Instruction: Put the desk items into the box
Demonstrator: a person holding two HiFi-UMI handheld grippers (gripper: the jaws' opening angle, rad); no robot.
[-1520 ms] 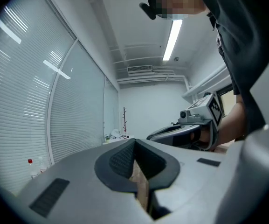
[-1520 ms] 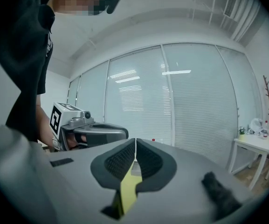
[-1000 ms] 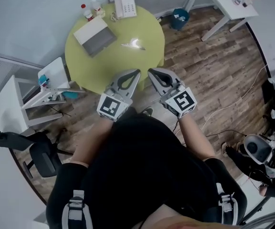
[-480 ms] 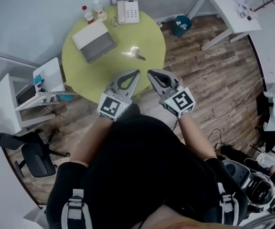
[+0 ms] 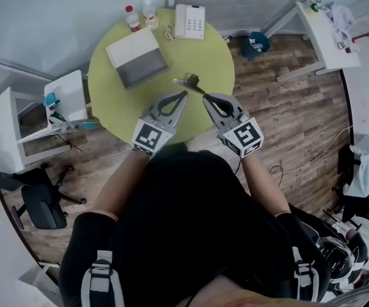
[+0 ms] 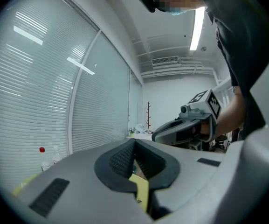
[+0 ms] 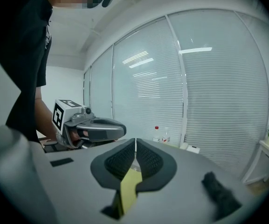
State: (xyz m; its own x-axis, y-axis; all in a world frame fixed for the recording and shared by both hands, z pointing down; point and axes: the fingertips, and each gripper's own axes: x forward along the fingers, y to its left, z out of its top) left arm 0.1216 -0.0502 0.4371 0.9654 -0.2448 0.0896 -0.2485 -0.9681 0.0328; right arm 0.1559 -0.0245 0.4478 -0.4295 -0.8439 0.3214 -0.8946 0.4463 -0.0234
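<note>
A round green table [image 5: 114, 101] carries a grey-and-white open box [image 5: 136, 57], a white phone [image 5: 190, 21], two small bottles [image 5: 139, 15] and a small dark item with a silvery strip [image 5: 189, 80]. My left gripper [image 5: 184, 94] is shut and empty over the table's near edge. Beside it my right gripper [image 5: 204, 97] is also shut and empty, its tip just short of the small dark item. In the left gripper view the jaws [image 6: 134, 141] meet, with the bottles [image 6: 42, 157] far left. The right gripper view shows its jaws [image 7: 135, 140] closed and the bottles [image 7: 160, 134] ahead.
A white side shelf [image 5: 66, 98] and a black office chair [image 5: 37, 200] stand left of the table. A blue bin [image 5: 256, 43] and a white desk [image 5: 328, 34] are at the upper right. Cables lie on the wooden floor [image 5: 299, 120].
The table has drawn nearer. Both grippers have come forward from over the floor to the table's near edge, side by side and still shut.
</note>
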